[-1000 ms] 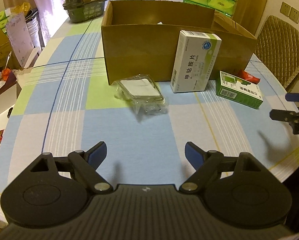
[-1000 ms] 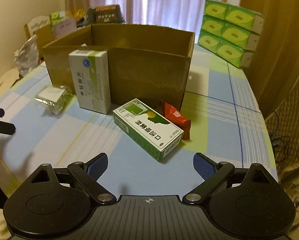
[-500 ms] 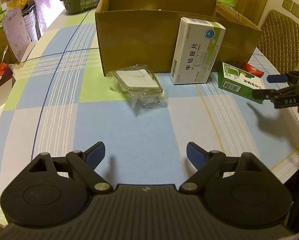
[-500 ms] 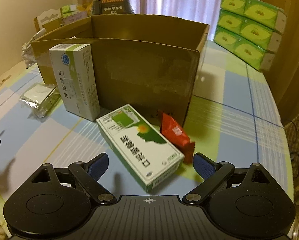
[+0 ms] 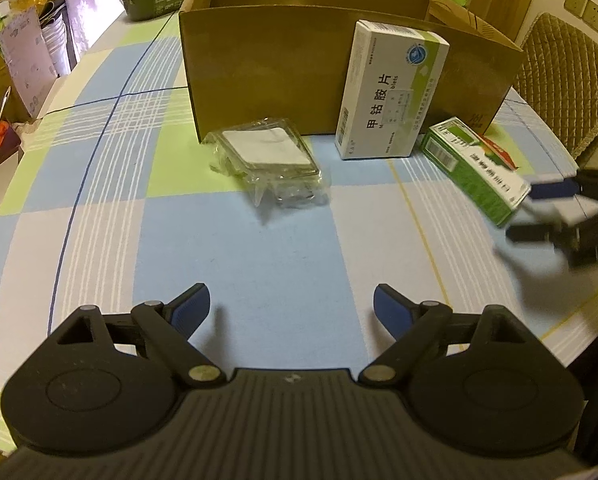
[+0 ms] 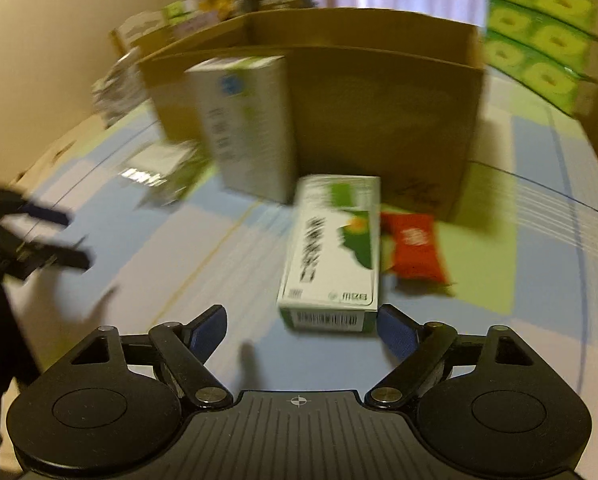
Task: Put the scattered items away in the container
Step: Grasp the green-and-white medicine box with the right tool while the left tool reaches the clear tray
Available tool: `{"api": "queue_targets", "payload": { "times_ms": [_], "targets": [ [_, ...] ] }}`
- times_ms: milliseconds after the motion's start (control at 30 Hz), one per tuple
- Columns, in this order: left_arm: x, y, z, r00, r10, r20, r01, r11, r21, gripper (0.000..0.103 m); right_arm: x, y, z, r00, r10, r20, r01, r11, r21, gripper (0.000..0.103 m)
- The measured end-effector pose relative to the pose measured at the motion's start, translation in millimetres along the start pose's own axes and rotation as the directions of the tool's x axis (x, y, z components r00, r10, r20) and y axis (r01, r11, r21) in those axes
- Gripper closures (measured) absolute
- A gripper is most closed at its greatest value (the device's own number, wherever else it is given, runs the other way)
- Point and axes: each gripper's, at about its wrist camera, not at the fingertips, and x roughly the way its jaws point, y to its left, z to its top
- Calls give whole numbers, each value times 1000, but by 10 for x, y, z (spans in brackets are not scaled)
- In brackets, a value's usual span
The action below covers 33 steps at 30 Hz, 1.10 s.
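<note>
My right gripper (image 6: 299,328) is the nearer one: the green-and-white carton (image 6: 333,246) lies flat on the counter (image 5: 259,264) just ahead of its jaws, which stand wide open and empty. The carton's long axis runs near-to-far, almost in line with my fingers, its barcode end facing me and sitting slightly right of centre, close to the right pad. I judge a short push forward and a nudge right would straddle it.

The left gripper (image 5: 291,308) is also wide open, holding nothing, well back from the clear plastic packet (image 5: 267,160).

The white carton (image 5: 391,92) stands upright against the cardboard box (image 5: 267,68); it reads 甲钴胺片. A red sachet (image 6: 413,248) lies just right of the green carton. The green carton's print is too blurred here; possibly 口 begins it.
</note>
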Motion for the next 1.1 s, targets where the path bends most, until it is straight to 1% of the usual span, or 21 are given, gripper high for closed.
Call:
{"api": "queue_targets", "payload": {
  "times_ms": [67,167,333,467,500,533,567,667,700,800,967,1100],
  "targets": [
    [-13,0,4,1000,3,4,-3,1000,2,17,-1,27,24,999,-25,21,25,1000,1,15],
    [-34,12,15,1000,7,10,-7,1000,-1,17,44,-2,121,997,-73,39,71,997,42,15],
    [-23,37,71,1000,20,20,-19,1000,-15,16,170,-52,264,991,-129,25,126,985,117,15],
    [13,44,147,999,31,32,-30,999,-18,16,258,-65,326,989,-149,10,146,979,143,15],
    [20,46,172,999,34,37,-33,999,-18,16,281,-61,335,988,-153,6,151,978,143,16],
    [30,48,200,998,37,43,-36,999,-17,16,307,-62,343,988,-153,1,151,978,142,27],
    [39,51,227,998,40,48,-39,999,-18,16,339,-69,348,988,-152,-9,152,978,142,32],
    [89,68,319,996,57,64,-55,998,-20,15,372,-77,347,987,-163,-18,163,976,147,34],
    [109,75,348,996,62,68,-60,998,-22,15,369,-75,344,985,-173,-20,174,974,147,42],
    [179,104,444,994,77,83,-74,997,-35,14,323,-61,323,983,-183,-23,184,972,147,45],
    [330,125,620,992,89,92,-85,995,-47,15,209,-8,242,985,-170,-26,172,971,169,46],
    [486,79,732,990,101,95,-99,995,-29,15,141,26,169,986,-166,-30,168,969,180,45]
  ]
}}
